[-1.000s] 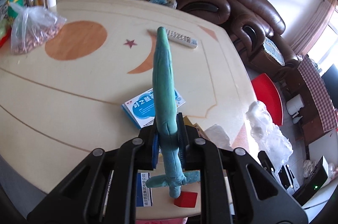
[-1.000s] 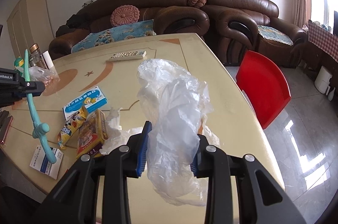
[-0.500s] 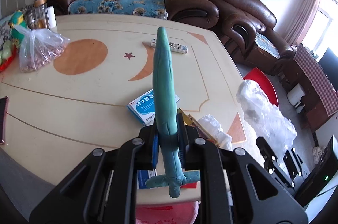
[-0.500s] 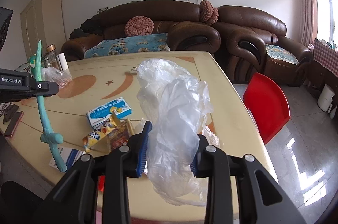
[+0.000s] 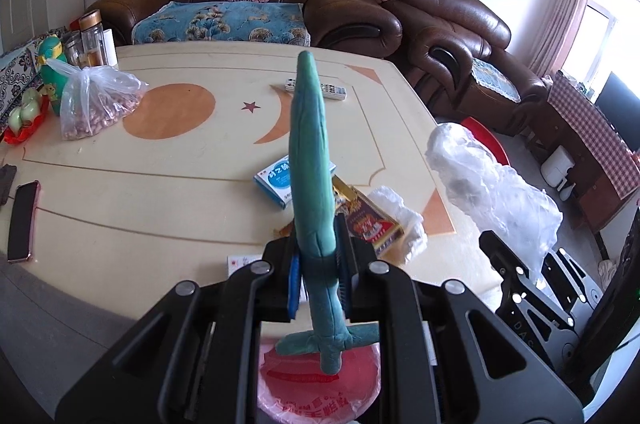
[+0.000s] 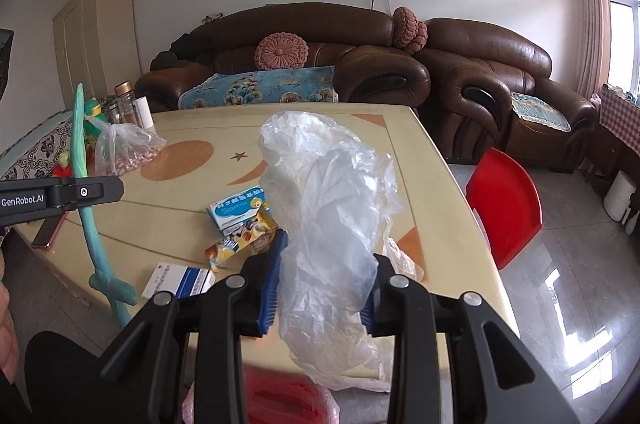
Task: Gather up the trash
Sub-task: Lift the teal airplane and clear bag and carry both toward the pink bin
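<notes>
My left gripper [image 5: 318, 260] is shut on a long teal rubbery strip [image 5: 310, 160] that sticks up and forward; the strip also shows in the right wrist view [image 6: 86, 192]. My right gripper [image 6: 320, 284] is shut on a crumpled clear plastic bag [image 6: 328, 208], also seen in the left wrist view [image 5: 492, 184]. Both are held above a pink-lined trash bin [image 5: 320, 388] at the table's near edge, also in the right wrist view [image 6: 280, 400]. On the table [image 5: 120, 192] lie a blue medicine box [image 5: 276, 180], a snack wrapper [image 6: 240, 244], a red packet [image 5: 368, 224] and a white box [image 6: 180, 280].
A bag of nuts [image 5: 96, 100], bottles [image 5: 94, 36], a phone [image 5: 22, 220] and a remote [image 5: 320, 89] are on the table. A red chair [image 6: 504, 204] stands at its right. Brown sofas [image 6: 360, 64] line the back wall.
Both grippers have pulled back and up from the table toward its near edge with their loads. The pink bin has come into view below them.
</notes>
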{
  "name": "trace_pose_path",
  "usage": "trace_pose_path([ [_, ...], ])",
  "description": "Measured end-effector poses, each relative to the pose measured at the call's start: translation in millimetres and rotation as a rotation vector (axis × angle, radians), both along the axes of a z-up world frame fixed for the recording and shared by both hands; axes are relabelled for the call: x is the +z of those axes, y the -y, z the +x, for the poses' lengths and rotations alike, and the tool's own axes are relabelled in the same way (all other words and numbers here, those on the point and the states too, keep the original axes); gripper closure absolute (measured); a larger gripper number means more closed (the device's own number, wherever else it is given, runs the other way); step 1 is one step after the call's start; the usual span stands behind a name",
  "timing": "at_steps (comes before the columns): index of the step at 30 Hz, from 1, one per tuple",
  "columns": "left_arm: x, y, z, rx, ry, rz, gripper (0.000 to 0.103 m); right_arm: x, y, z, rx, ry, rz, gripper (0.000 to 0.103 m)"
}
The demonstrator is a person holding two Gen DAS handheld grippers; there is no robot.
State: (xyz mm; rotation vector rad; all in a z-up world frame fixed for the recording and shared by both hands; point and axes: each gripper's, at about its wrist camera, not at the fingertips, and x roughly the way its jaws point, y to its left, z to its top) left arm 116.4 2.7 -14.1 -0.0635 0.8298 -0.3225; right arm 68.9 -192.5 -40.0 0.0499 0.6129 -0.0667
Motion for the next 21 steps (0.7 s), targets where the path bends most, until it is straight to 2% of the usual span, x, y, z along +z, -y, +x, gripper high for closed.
trace_pose_path([
  [14,-0.8,-2.7,-55.9,-0.038,0.018,0.04,0.087,9.1,-24.3,-57.1,0.039,-0.057,-0.008,0.072],
  [21,-11.8,-2.1,-80.3,-0.077,0.009,0.04,0.087,-2.5,-24.9,-85.3,0.056,-0.111,-0.006,0.072],
])
